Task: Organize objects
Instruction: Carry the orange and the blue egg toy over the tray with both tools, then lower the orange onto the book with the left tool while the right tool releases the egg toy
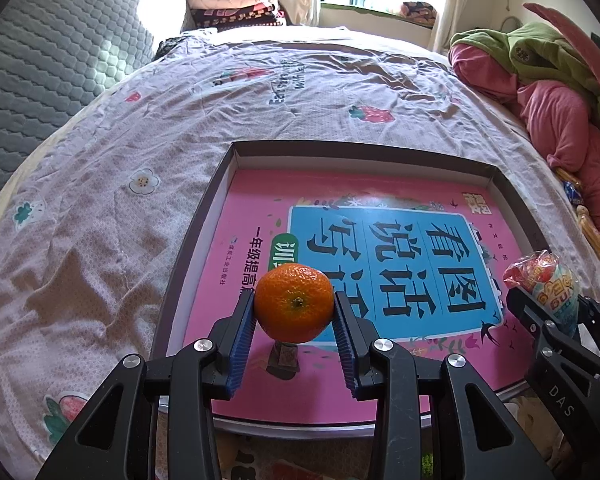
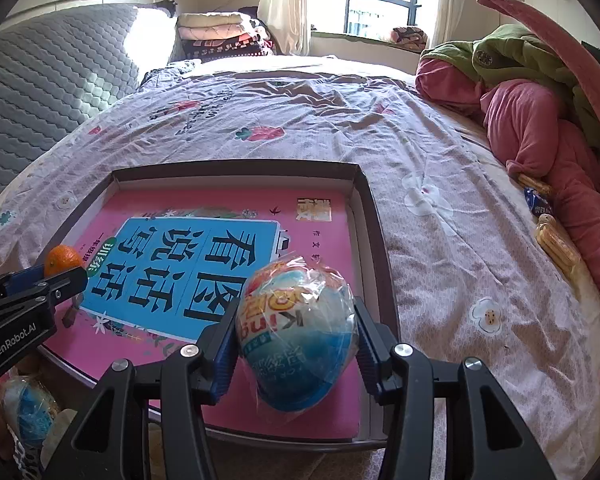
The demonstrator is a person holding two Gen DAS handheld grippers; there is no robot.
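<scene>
The left gripper (image 1: 294, 312) is gripping a mandarin (image 1: 295, 302) and the right gripper (image 2: 296, 328) a wrapped egg-shaped snack (image 2: 298, 328), both hovering above the box (image 1: 204, 216); neither is placed yet, and biscuits (image 2: 556, 244) are lying outside the box.

L-wrist cam: close, angled down at box (image 1: 364, 152) | R-wrist cam: same, from right; shared: box

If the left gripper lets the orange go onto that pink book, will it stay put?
Probably not: the orange is round and the pink book looks flat and glossy, so it may roll. The box rim should likely stop it.
</scene>
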